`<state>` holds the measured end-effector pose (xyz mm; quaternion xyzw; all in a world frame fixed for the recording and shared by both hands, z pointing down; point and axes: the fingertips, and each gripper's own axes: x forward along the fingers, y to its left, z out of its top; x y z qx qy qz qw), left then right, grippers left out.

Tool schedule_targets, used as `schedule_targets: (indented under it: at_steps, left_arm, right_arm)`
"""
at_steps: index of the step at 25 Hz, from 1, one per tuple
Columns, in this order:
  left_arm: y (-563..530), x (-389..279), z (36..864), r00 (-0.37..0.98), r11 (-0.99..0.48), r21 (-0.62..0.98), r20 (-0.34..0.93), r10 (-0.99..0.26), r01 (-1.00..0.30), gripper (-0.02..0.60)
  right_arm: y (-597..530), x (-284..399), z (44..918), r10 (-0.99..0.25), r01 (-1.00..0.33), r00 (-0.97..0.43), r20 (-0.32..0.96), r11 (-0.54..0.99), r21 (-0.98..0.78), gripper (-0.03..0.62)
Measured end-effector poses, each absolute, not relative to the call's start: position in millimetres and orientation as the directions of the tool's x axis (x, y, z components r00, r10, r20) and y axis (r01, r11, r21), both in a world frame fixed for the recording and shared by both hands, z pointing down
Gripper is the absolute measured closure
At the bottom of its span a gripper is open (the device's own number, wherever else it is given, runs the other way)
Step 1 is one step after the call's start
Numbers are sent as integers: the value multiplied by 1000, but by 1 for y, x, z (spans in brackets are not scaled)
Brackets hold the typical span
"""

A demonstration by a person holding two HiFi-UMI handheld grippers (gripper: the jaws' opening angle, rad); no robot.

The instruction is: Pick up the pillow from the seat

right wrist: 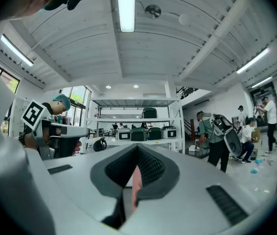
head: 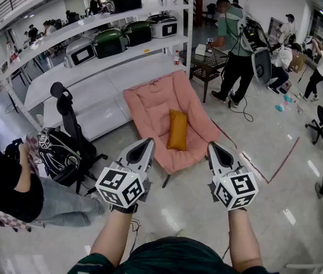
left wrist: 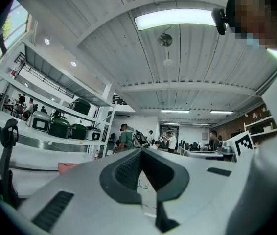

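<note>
Mustard-orange fabric marks the pillow [head: 177,130]. It lies lengthwise along the middle of the pink seat [head: 150,104], a low padded chair on the floor.

Position relative to the tools:
- The pillow lies ahead of both tools, between the line of the left tool [head: 148,141] and that of the right tool [head: 213,146].
- It is apart from both.
- Both tools are held level and point toward the seat.

Tool state:
- Left tool [left wrist: 141,150]: the jaws are pressed together at the tips, with nothing between them. In the left gripper view a corner of the seat [left wrist: 67,166] shows to the left of the tool.
- Right tool [right wrist: 137,146]: the jaws are pressed together at the tips, with nothing between them. A pink strip of the seat [right wrist: 134,185] shows through the narrow slot behind the tips.

Containers:
- A white rack [head: 53,36] stands beyond the seat and to the left of the left tool.
- Its upper shelves carry green cookers [head: 109,43] and silver cookers [head: 79,52].
- All lids are down, so the contents cannot be seen.

Other items:
- A black office chair [head: 64,104] stands to the left of the left tool.
- A small table [head: 207,67] stands ahead of the right tool, past the far right corner of the seat.
- A person [head: 235,44] wearing a backpack stands just beside that table.
</note>
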<state>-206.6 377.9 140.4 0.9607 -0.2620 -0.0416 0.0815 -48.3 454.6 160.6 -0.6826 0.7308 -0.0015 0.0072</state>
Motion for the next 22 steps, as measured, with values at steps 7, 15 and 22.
schedule_targets:
  at_steps: [7, 15, 22]
  left_arm:
    - [379, -202, 136, 860, -850, 177, -34, -508, -496, 577]
    - [380, -192, 137, 851, -841, 173, -25, -524, -513, 577]
    - [382, -177, 138, 845, -835, 160, -10, -534, -526, 577]
  right_arm:
    - [453, -48, 156, -997, -997, -83, -7, 83, -3, 592]
    - [458, -32, 154, -996, -995, -88, -20, 89, -55, 592]
    - [461, -9, 153, -997, -993, -79, -23, 81, -83, 592]
